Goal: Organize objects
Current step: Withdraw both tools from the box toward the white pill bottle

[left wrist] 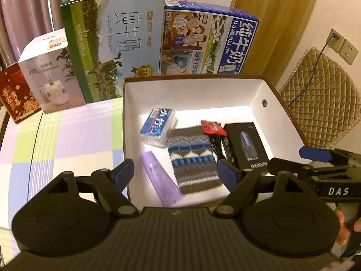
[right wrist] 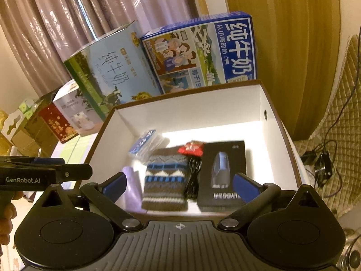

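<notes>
The open cardboard box with white inside walls and a brown rim [left wrist: 194,94] stands on the table and holds all the small things. On its floor the knitted pouch with blue, brown and white stripes [left wrist: 194,158] lies near the middle. At its 10 o'clock lies the blue-and-white tissue pack in clear wrap [left wrist: 158,127], close to the left wall. At its 7 o'clock the lilac plastic tube [left wrist: 161,179] lies slanted, its end near the front edge of the box. At 3 o'clock lies the flat black product box with a grey picture [left wrist: 247,145], and between it and the pouch a coiled black cable [left wrist: 217,145] is squeezed in. A small red snack wrapper [left wrist: 213,127] sits at 1 o'clock of the pouch, touching the cable. The back part of the box floor is bare and white, so there is open room toward 12 o'clock.

The left gripper [left wrist: 174,172] hovers over the front edge of the box, its blue-padded fingers spread wide and holding nothing. The right gripper [right wrist: 179,185] hangs over the same edge, also spread wide and empty.

Behind the box, at 12 o'clock, a blue milk carton case [left wrist: 209,43] stands touching the back wall. At 10 o'clock stands a tall green and pale-blue milk case [left wrist: 115,45], then a white appliance box [left wrist: 49,72] and a dark red gift box [left wrist: 15,94]. The checked pastel tablecloth [left wrist: 67,144] lies free at 9 o'clock.
</notes>
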